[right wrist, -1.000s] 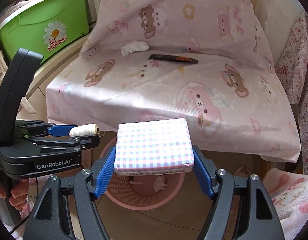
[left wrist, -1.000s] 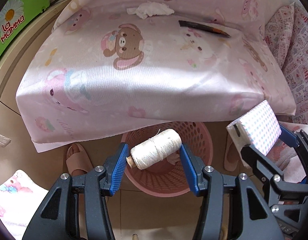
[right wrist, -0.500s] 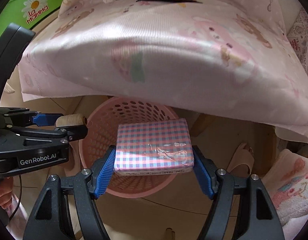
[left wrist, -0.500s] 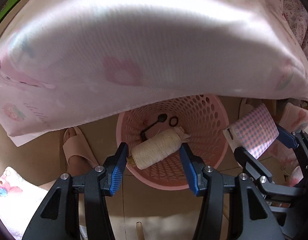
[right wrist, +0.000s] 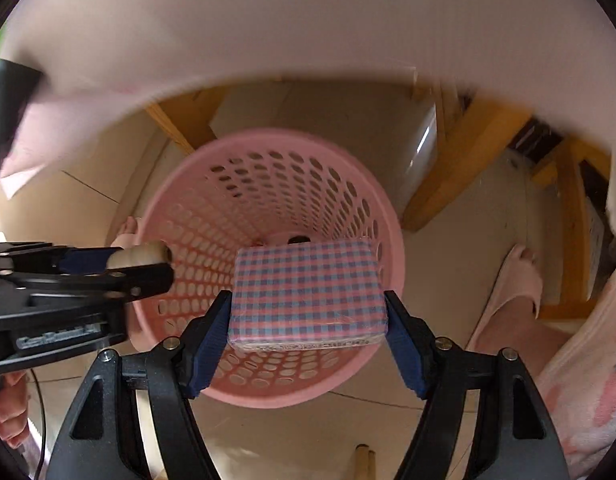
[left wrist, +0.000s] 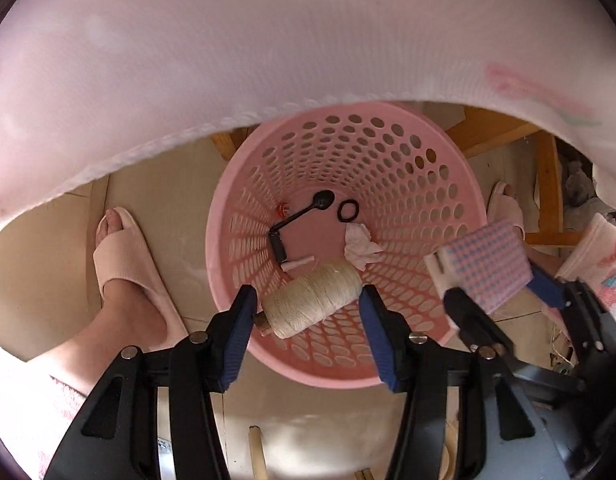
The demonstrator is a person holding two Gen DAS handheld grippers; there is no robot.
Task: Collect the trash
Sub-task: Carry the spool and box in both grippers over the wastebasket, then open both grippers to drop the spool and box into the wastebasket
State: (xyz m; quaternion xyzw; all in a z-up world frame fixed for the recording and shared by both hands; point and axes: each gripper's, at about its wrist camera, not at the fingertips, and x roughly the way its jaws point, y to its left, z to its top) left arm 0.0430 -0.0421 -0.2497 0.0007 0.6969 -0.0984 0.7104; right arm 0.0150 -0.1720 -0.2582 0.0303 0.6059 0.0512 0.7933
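My left gripper [left wrist: 305, 308] is shut on a cream spool of thread [left wrist: 314, 304], held crosswise just over the near rim of a pink perforated basket [left wrist: 440, 168]. My right gripper [right wrist: 308, 308] is shut on a pink-and-blue checked packet [right wrist: 308, 288] above the same basket [right wrist: 267, 144]. That packet [left wrist: 486, 264] and the right gripper also show at the right of the left wrist view. Inside the basket lie a black spoon [left wrist: 303, 214], a black ring [left wrist: 348, 210] and a crumpled tissue [left wrist: 360, 246].
The pink cartoon-print cloth [left wrist: 267, 40] overhangs the basket from above. A person's feet in pink slippers [left wrist: 125, 256] [right wrist: 516, 276] stand on either side of it. Wooden furniture legs [right wrist: 460, 152] rise behind on the tiled floor.
Both grippers have sunk from the level of the cloth-covered seat to just above the basket, still holding the spool and the packet. The basket's inside has come into full view.
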